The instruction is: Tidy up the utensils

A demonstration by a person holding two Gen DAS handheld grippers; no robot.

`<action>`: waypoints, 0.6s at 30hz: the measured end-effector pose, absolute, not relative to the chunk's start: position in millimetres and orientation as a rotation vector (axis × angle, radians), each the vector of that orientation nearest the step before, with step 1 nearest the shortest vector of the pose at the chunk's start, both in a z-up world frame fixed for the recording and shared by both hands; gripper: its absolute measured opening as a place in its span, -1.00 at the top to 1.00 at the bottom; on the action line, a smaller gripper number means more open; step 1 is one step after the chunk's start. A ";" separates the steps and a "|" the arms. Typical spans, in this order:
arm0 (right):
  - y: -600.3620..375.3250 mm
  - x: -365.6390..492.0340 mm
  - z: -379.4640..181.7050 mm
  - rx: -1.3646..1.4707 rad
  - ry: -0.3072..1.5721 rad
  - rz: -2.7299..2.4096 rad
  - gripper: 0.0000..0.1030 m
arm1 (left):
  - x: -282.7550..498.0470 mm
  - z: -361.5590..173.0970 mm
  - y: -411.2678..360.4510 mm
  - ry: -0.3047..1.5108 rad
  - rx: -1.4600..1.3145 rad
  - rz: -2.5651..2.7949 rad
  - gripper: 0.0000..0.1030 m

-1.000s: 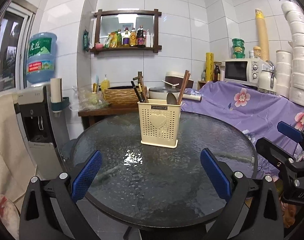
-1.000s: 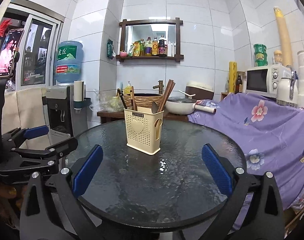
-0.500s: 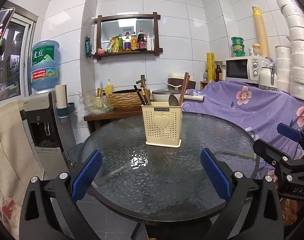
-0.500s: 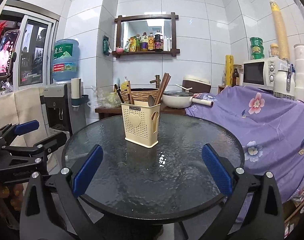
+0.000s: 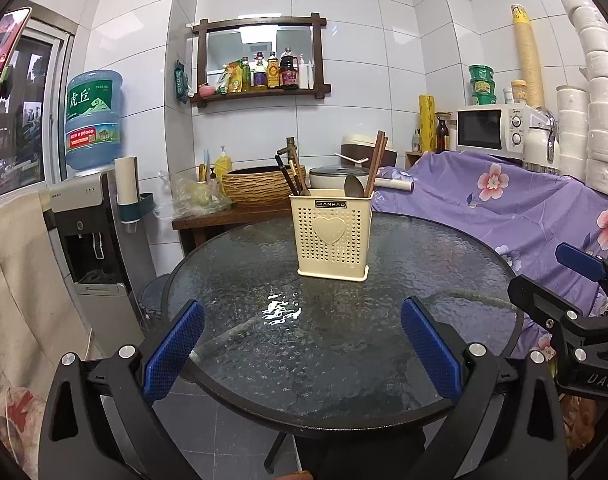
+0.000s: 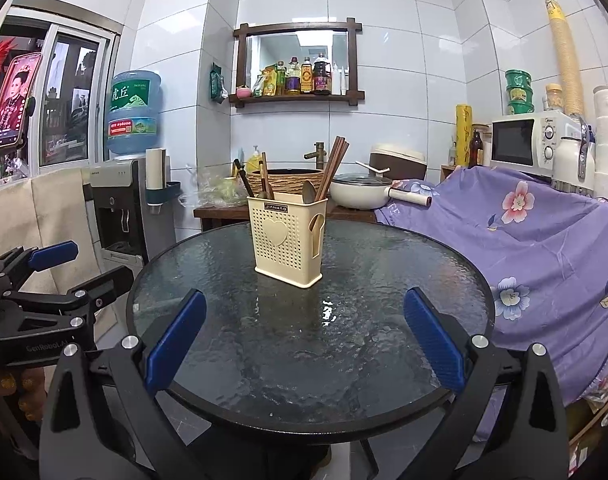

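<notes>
The cream plastic utensil holder [image 5: 331, 236] with chopsticks and spoons stands mid round glass bench [image 5: 239, 344]. Both the left gripper [image 5: 301, 346] and right gripper [image 6: 304, 338] hover empty, jaws wide open. It looks finished; next, nothing needs grabbing.

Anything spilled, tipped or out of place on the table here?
Nothing stands out. The utensil holder stands upright on the glass table, chopsticks and spoon inside; both tools are open and empty.
</notes>
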State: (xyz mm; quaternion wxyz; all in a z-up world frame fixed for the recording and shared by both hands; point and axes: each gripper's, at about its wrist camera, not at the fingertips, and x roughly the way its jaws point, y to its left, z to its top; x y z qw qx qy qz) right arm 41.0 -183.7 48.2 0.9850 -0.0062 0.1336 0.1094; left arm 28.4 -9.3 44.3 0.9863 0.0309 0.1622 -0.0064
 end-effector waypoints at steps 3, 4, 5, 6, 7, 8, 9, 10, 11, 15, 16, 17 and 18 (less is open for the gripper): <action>-183.2 41.7 47.2 -0.015 0.273 0.219 -0.89 | 28.2 43.9 -9.5 0.329 0.065 -0.010 -0.88; -183.2 41.8 46.6 -0.016 0.274 0.219 -0.89 | 28.9 43.9 -8.5 0.330 0.065 -0.010 -0.88; -183.0 41.9 46.2 -0.017 0.275 0.219 -0.89 | 29.2 43.8 -8.5 0.331 0.065 -0.009 -0.88; -182.9 42.0 46.1 -0.017 0.276 0.219 -0.89 | 29.3 43.4 -8.5 0.334 0.064 -0.010 -0.88; -182.6 42.1 45.9 -0.018 0.276 0.218 -0.89 | 29.0 43.0 -8.8 0.336 0.064 -0.010 -0.88; -182.6 42.3 45.8 -0.018 0.277 0.218 -0.89 | 29.1 42.7 -8.4 0.339 0.065 -0.009 -0.88; -182.6 42.3 45.6 -0.018 0.277 0.218 -0.89 | 29.2 42.4 -8.4 0.342 0.066 -0.009 -0.88; -182.6 42.3 45.5 -0.018 0.277 0.217 -0.89 | 29.2 42.1 -8.9 0.343 0.068 -0.011 -0.88; -182.5 42.3 45.3 -0.018 0.277 0.217 -0.89 | 29.1 41.8 -9.2 0.344 0.068 -0.012 -0.88; -182.1 43.5 45.5 -0.020 0.281 0.217 -0.89 | 30.1 41.4 -9.9 0.351 0.066 -0.020 -0.88; -181.8 43.9 45.1 -0.021 0.282 0.215 -0.89 | 30.3 41.1 -9.7 0.352 0.065 -0.021 -0.88; -182.0 44.1 44.6 -0.021 0.282 0.214 -0.89 | 30.4 41.2 -9.7 0.353 0.065 -0.021 -0.88; -182.2 44.3 44.4 -0.020 0.282 0.213 -0.89 | 30.3 41.2 -9.7 0.353 0.065 -0.020 -0.88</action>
